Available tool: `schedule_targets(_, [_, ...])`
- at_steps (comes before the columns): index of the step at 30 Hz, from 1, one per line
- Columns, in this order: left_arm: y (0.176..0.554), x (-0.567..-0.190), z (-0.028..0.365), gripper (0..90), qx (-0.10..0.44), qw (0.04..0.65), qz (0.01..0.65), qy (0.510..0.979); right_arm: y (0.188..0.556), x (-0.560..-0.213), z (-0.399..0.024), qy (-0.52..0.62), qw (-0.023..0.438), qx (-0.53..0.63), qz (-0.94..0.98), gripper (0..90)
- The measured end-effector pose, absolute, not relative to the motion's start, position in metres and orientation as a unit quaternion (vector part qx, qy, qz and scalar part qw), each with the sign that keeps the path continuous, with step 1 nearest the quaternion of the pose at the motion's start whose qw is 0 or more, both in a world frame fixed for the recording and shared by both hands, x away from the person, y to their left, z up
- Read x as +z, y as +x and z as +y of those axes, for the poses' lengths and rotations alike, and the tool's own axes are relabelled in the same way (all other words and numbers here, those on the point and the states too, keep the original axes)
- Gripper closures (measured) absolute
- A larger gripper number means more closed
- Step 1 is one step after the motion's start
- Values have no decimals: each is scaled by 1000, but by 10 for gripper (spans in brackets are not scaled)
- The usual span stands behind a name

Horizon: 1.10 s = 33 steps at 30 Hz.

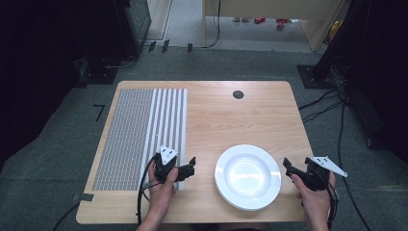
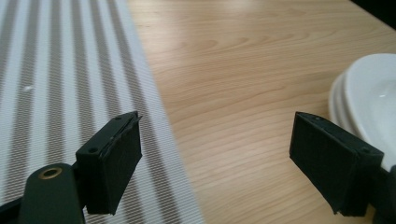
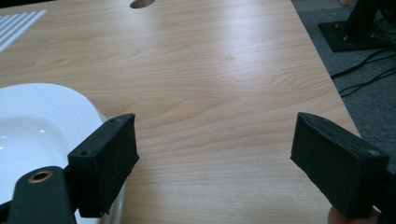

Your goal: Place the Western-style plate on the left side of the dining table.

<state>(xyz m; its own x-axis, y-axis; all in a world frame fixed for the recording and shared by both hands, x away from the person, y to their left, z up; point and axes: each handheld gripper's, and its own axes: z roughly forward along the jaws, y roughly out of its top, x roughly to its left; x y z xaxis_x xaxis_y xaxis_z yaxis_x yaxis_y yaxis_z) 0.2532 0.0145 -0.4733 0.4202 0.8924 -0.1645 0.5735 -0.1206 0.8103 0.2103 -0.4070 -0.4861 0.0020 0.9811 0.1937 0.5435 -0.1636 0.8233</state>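
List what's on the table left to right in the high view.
Striped placemat → left gripper → stack of white plates → right gripper.

Even overhead light, counter [image 1: 231, 115] bright, room edges dark; glare spots on plates [image 1: 248, 176]; near jaws slightly soft.

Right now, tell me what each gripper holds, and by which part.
Nothing. The left gripper and right gripper are both open and empty, flanking the plates without touching them.
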Motion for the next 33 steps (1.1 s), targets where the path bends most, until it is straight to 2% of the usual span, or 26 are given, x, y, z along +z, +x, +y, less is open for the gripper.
schedule_targets(5, [247, -477, -7, 172, 153, 443, 484, 739, 208, -483, -399, 639, 264, 412, 594, 202])
schedule_targets(10, [240, -483, -23, 161, 124, 450, 468, 750, 201, -483, -393, 622, 249, 429, 606, 428])
schedule_targets(11, [240, -483, -23, 161, 124, 450, 468, 750, 201, -483, -393, 622, 249, 429, 606, 428])
schedule_targets(14, [235, -486, -31, 163, 100, 458, 460, 754, 198, -483, -387, 618, 219, 447, 609, 562])
schedule_targets(18, [230, -488, -42, 175, 85, 463, 445, 762, 196, -486, -382, 621, 195, 451, 610, 628])
schedule_targets(21, [226, -489, -46, 289, 91, 461, 442, 764, 196, -488, -381, 628, 183, 449, 608, 672])
schedule_targets(22, [224, -491, -49, 341, 87, 461, 436, 768, 196, -487, -382, 635, 168, 456, 601, 730])
schedule_targets(24, [222, -493, -51, 408, 76, 463, 433, 769, 196, -486, -383, 634, 165, 459, 600, 777])
schedule_targets(25, [222, -493, -51, 435, 76, 463, 433, 769, 196, -486, -383, 634, 165, 459, 600, 777])
schedule_targets(31, [223, -494, -51, 515, 60, 472, 432, 766, 196, -492, -387, 652, 129, 477, 576, 816])
schedule_targets(33, [224, -494, -49, 532, 51, 477, 436, 761, 196, -492, -386, 653, 131, 478, 573, 817])
